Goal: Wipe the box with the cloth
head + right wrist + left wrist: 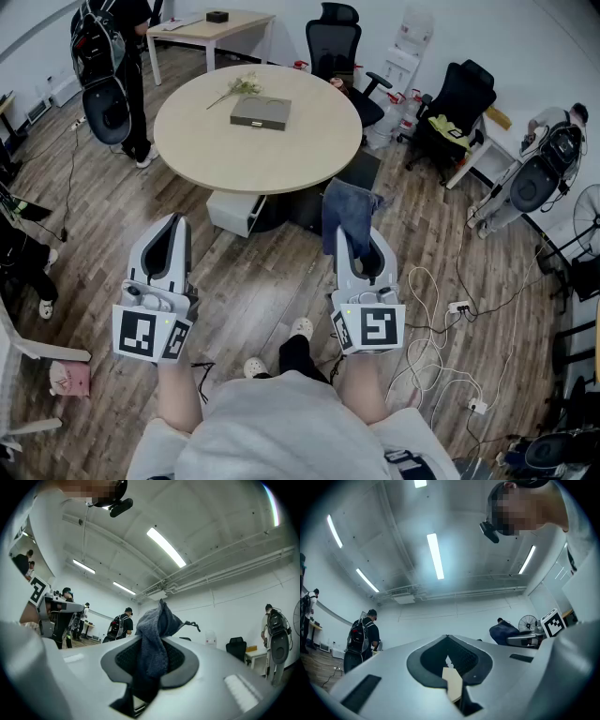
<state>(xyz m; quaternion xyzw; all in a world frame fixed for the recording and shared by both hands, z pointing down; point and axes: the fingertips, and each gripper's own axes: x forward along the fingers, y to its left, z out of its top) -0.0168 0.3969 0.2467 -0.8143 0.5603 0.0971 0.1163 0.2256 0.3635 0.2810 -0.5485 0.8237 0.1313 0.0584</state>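
Cloth [349, 214], dark blue, bunched in the clenched right gripper [361, 239], with the left gripper [175, 225] level beside it, closed on nothing, both above the wood floor [262, 281] and well short of the near edge of the round table [272, 183]. Farther on, near the middle of the tabletop, the grey box [261, 112], flat and loose, with a sprig of flowers [242, 87] lying at its far left corner. Likely trouble: shoving the unbraced box across the top or into the sprig under a hard wipe, or losing the cloth from so narrow a pinch.
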